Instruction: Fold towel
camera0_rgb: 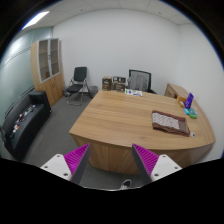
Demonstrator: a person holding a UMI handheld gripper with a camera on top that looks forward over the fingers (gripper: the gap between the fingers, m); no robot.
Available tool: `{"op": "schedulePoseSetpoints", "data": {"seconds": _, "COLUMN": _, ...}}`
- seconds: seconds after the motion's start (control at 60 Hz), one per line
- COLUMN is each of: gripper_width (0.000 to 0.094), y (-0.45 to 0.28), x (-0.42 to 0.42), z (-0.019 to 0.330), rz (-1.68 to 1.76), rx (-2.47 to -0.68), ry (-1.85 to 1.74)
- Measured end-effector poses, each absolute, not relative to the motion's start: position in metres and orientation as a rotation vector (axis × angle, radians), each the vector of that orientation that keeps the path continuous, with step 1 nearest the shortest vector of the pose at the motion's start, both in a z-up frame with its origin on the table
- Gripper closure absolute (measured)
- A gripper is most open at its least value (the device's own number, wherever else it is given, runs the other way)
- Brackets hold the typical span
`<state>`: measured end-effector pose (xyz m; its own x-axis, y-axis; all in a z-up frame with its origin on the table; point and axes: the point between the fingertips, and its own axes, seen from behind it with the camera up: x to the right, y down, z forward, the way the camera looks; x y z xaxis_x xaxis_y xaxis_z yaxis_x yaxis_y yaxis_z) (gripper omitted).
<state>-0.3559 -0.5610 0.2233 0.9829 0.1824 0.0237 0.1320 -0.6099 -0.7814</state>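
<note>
One towel [170, 122], folded and brownish with a pattern, lay flat on the right-hand part of the wooden bench [110, 120], in the right centre of the frame. It rested near the bench's far right edge, just short of a small group of coloured objects [188, 103] at the frame's right; their number could not be determined.

The jaws [112, 160] were spread wide, holding nothing and touching nothing. The two purple pads [76, 157] sat at lower centre of the frame, one either side of the gap, well apart from the towel. The towel lay beyond the jaws and to their right, higher in the frame than the right-hand pad.

Further out, one black chair [139, 80] stood behind the bench at upper centre, and one second chair [77, 83] stood to its left. One wooden cabinet [46, 66] occupied the upper left. One dark sofa [22, 122] ran along the left of the frame.
</note>
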Motion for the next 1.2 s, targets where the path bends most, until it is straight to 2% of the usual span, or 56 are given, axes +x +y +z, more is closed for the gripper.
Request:
{"op": "schedulePoseSetpoints", "data": {"seconds": 0.183, "gripper_width": 0.0074, "y": -0.477, "x": -0.267, "z": 0.162, "rz": -0.037, "rx": -2.255, "ry": -0.167}}
{"op": "schedulePoseSetpoints", "data": {"seconds": 0.417, "gripper_width": 0.0079, "y": -0.319, "x": -0.157, "z": 0.089, "rz": -0.146, "rx": -2.271, "ry": -0.062}}
{"op": "schedulePoseSetpoints", "data": {"seconds": 0.6, "gripper_width": 0.0077, "y": -0.215, "x": -0.106, "z": 0.045, "rz": -0.149, "rx": -2.293, "ry": 0.039}}
{"op": "schedulePoseSetpoints", "data": {"seconds": 0.7, "gripper_width": 0.0114, "y": -0.182, "x": -0.093, "z": 0.021, "rz": -0.147, "rx": -2.311, "ry": 0.053}}
{"op": "schedulePoseSetpoints", "data": {"seconds": 0.8, "gripper_width": 0.0247, "y": -0.166, "x": -0.091, "z": -0.001, "rz": -0.120, "rx": -2.358, "ry": 0.072}}
{"op": "schedulePoseSetpoints", "data": {"seconds": 0.917, "gripper_width": 0.0515, "y": -0.165, "x": -0.080, "z": -0.008, "rz": -0.192, "rx": -2.372, "ry": 0.031}}
{"op": "schedulePoseSetpoints", "data": {"seconds": 0.983, "gripper_width": 0.0611, "y": -0.164, "x": -0.082, "z": -0.007, "rz": -0.199, "rx": -2.369, "ry": -0.010}}
{"op": "schedulePoseSetpoints", "data": {"seconds": 1.05, "gripper_width": 0.0844, "y": -0.163, "x": -0.073, "z": -0.004, "rz": -0.256, "rx": -2.364, "ry": -0.030}}
{"op": "schedulePoseSetpoints", "data": {"seconds": 1.2, "gripper_width": 0.0881, "y": -0.164, "x": -0.074, "z": -0.003, "rz": -0.244, "rx": -2.379, "ry": -0.022}}
